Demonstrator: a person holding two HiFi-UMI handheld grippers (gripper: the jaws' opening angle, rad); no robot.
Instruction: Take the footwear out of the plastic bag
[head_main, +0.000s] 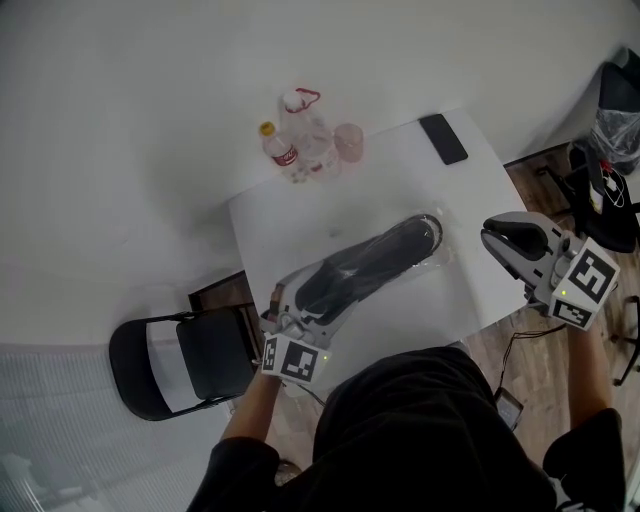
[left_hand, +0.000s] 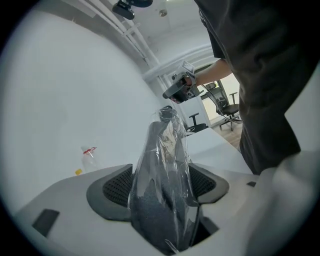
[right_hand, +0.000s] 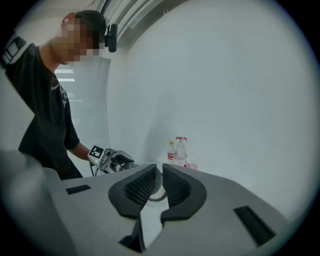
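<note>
A black shoe (head_main: 375, 262) wrapped in a clear plastic bag (head_main: 425, 250) lies slantwise on the white table (head_main: 400, 190). My left gripper (head_main: 300, 310) is at the near left end of it, and its jaws are clamped on the bagged heel. In the left gripper view the bagged shoe (left_hand: 162, 200) stands up between the two pads (left_hand: 117, 187), with crinkled plastic over it. My right gripper (head_main: 497, 238) hovers off the table's right edge, apart from the shoe, shut with nothing in it. The right gripper view shows its jaws (right_hand: 159, 182) together, with the left gripper (right_hand: 122, 161) beyond them.
Two plastic bottles (head_main: 300, 140) and a pink cup (head_main: 348, 142) stand at the table's far edge, and a black phone (head_main: 443, 138) lies at the far right corner. A black chair (head_main: 180, 360) stands left of the table. Office chairs (head_main: 610, 150) are at the right.
</note>
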